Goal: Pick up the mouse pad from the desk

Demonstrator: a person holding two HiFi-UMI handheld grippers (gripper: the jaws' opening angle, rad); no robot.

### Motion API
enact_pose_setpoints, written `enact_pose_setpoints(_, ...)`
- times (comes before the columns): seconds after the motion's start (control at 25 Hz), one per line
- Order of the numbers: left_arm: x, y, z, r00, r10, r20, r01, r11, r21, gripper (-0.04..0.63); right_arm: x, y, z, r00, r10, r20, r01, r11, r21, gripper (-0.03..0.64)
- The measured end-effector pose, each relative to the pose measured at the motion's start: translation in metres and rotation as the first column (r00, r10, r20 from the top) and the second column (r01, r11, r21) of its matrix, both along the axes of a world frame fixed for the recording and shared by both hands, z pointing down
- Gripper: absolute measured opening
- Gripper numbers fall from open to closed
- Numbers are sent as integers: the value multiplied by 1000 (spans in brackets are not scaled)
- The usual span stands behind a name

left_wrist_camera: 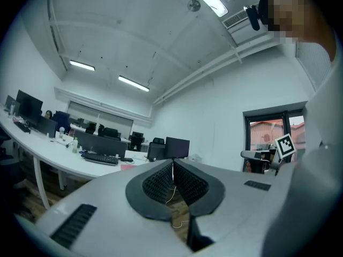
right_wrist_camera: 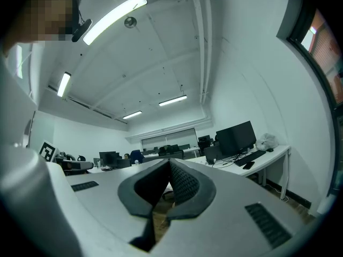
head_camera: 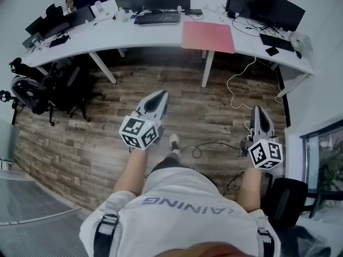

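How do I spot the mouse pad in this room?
Find the long white desk across the top of the head view. Right of the black keyboard, at the desk's front edge, lies the mouse pad: a big flat pink rectangle, unlike the black gear around it.

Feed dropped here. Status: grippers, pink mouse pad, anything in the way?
Left gripper shut, empty; right gripper shut, empty. Flat pink rectangular mouse pad on curved white desk, untouched. Wooden floor, white cable between.

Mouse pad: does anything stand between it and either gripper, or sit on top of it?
Nothing visible blocks it. The flat pink rectangular mouse pad lies bare at the front edge of the white desk; only open wood-plank floor separates it from the left gripper and right gripper, both shut and empty.
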State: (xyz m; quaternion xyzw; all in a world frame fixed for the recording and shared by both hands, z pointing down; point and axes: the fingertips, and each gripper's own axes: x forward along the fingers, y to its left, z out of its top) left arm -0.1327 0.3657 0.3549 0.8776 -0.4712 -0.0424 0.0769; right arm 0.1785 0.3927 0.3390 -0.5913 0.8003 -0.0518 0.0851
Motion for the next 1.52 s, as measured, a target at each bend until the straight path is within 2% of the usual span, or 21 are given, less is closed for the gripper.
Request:
enact_pose_setpoints(0.36,7,-84,5,1000,21,-19,-21,1000,-8,37,6,-69,-3,999,28,-47,-29,999,-23,20)
enact_pose_setpoints(0.6,-10,-158,8,1000,4,-24,-5,999,-39,35,-21,-149,-14,996,6,-88,-9,1000,-30,20)
enact_pose_setpoints(0.72,-24,-192,7,1000,13,-26,-14,999,-46,34,-36,-189,-19,997,12,-79,-15,999,-32,20)
enact_pose_setpoints(1.0,-64,-265,6,998,-25,52,26,999,-19,34,-75,-269,-23,995,13,-100,-17,999,-43,20)
enact_pose_setpoints(1.12,-80,-288,10,998,-38,57,39,999,-22,34,-94,-292,-20,994,14,-111,-20,998,-53,20)
enact_pose_setpoints(1.36,-89,-313,19,1000,-22,13,23,998,-58,34,-118,-322,-4,991,-25,-135,12,995,-101,20)
enact_pose_setpoints(1.52,-97,-333,22,999,-41,5,42,997,-66,34,-126,-347,-6,990,-40,-133,28,996,-88,20)
